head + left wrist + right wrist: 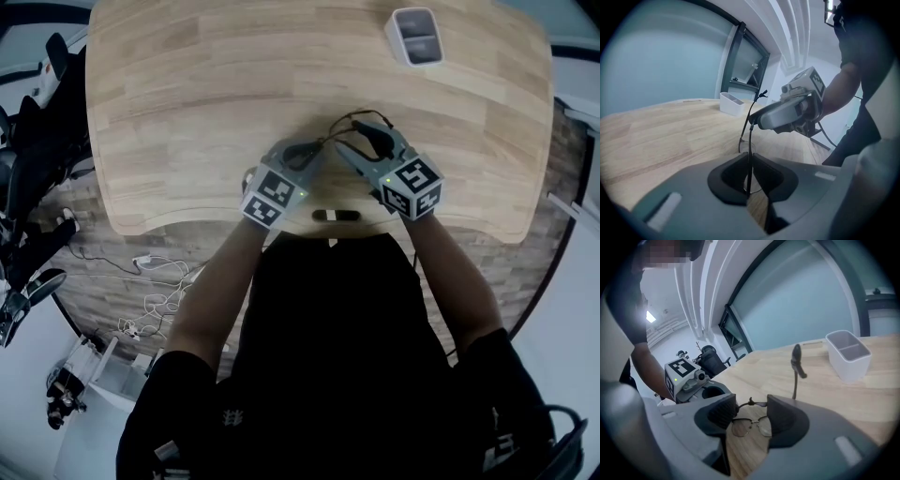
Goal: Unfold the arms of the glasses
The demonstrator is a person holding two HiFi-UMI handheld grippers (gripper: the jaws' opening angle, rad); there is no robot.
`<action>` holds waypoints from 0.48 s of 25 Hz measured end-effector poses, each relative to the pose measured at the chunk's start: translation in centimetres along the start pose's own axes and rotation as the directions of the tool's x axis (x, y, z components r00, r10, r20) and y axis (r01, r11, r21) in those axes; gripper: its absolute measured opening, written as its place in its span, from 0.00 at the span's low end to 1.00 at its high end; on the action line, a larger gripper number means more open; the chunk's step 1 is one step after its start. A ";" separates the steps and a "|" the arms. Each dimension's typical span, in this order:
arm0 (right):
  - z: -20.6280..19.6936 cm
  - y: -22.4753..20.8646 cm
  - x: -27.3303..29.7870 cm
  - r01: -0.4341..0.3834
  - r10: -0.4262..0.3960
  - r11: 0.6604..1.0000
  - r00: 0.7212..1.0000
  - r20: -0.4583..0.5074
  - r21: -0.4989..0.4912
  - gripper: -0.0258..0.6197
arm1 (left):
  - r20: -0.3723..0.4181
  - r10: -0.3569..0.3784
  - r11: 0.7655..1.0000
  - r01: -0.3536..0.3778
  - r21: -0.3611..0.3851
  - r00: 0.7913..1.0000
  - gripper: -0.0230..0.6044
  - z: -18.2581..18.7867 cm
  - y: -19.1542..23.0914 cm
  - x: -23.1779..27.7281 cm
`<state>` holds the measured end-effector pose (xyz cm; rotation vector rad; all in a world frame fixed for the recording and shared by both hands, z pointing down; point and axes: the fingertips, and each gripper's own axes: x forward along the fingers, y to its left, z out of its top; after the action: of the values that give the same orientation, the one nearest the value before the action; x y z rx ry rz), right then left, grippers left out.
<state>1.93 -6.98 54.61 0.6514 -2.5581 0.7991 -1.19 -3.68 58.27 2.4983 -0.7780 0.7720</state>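
Pale wood desk (187,112) underneath, white bin (415,36) at far edge. Held over near half of desk, between both tools: glasses (753,423). Left tongs (749,161) almost together, pinched on thin dark wire of frame. Right tongs (751,404) spread wide, gripping nothing, lenses showing through gap, one arm (797,363) already swung out and standing upright. Probably light, springy and slippery, easily bent at hinges. Best to catch any folded arm near its tip and swing gently, never by lenses.
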 end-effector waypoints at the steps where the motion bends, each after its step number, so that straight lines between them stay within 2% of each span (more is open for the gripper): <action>1: 0.1 0.1 0.0 -0.002 0.002 1.000 1.000 0.002 0.002 0.35 | 0.002 0.000 1.000 0.000 -0.002 1.000 0.11 0.0 0.0 -0.1; 6: 0.3 0.6 -0.3 -0.003 0.003 1.000 1.000 -0.003 0.004 0.35 | -0.005 -0.001 1.000 0.001 0.010 1.000 0.21 0.1 -0.4 -0.7; 12: 1.0 1.6 -0.7 -0.002 0.002 1.000 1.000 0.001 -0.013 0.35 | 0.023 0.009 1.000 -0.009 0.011 1.000 0.24 0.6 -0.6 -2.3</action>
<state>1.41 -6.20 52.86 0.6459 -2.5632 0.7818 -2.20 -2.63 56.27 2.5192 -0.7956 0.7545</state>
